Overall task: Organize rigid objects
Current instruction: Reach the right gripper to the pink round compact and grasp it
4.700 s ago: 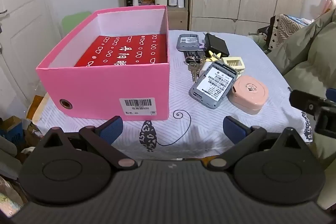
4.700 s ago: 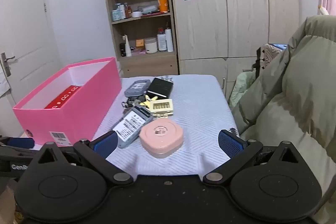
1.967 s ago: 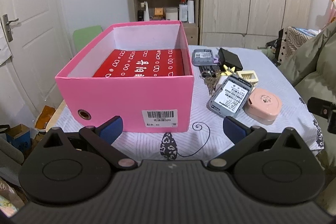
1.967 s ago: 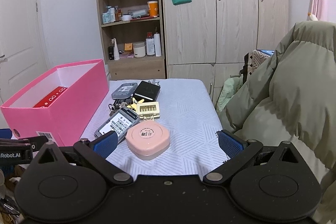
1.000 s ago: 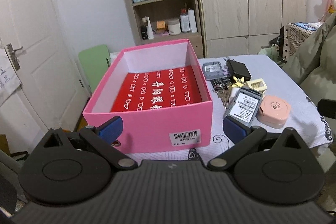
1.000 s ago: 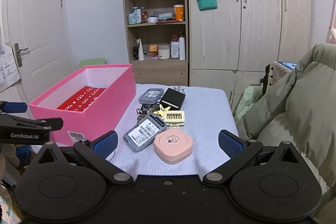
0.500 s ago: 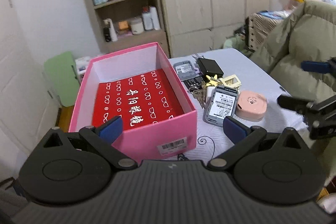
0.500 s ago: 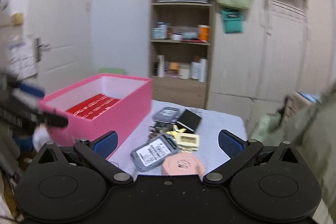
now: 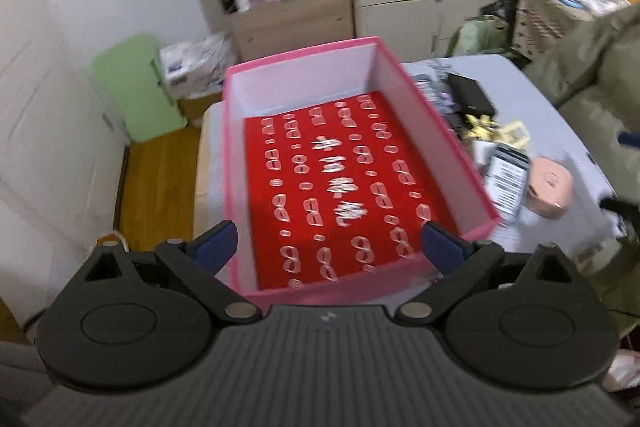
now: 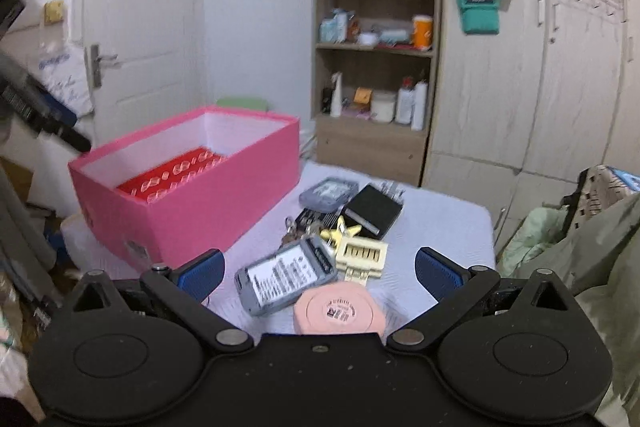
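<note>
A pink box (image 9: 460, 151) (image 10: 208, 199) with a red patterned bottom (image 9: 336, 183) stands on the table's left side. Beside it lie a round pink case (image 10: 340, 311) (image 9: 548, 187), a grey device with a white label (image 10: 288, 275), a cream plastic piece (image 10: 362, 255), keys (image 10: 300, 227), a black box (image 10: 372, 211) and a grey case (image 10: 328, 193). My left gripper (image 9: 330, 249) is open and empty, high above the box's near end. My right gripper (image 10: 318, 271) is open and empty, above the pink case and grey device.
The table has a pale patterned cloth (image 10: 436, 227). A green padded coat (image 10: 600, 247) lies at the right. A shelf unit (image 10: 376, 67) and wardrobes (image 10: 540, 87) stand behind. A green chair (image 9: 132, 87) stands beyond the table's left side.
My left gripper has risen and tilted down over the pink box. My right gripper has moved forward and lower toward the pile of objects. Both stay open.
</note>
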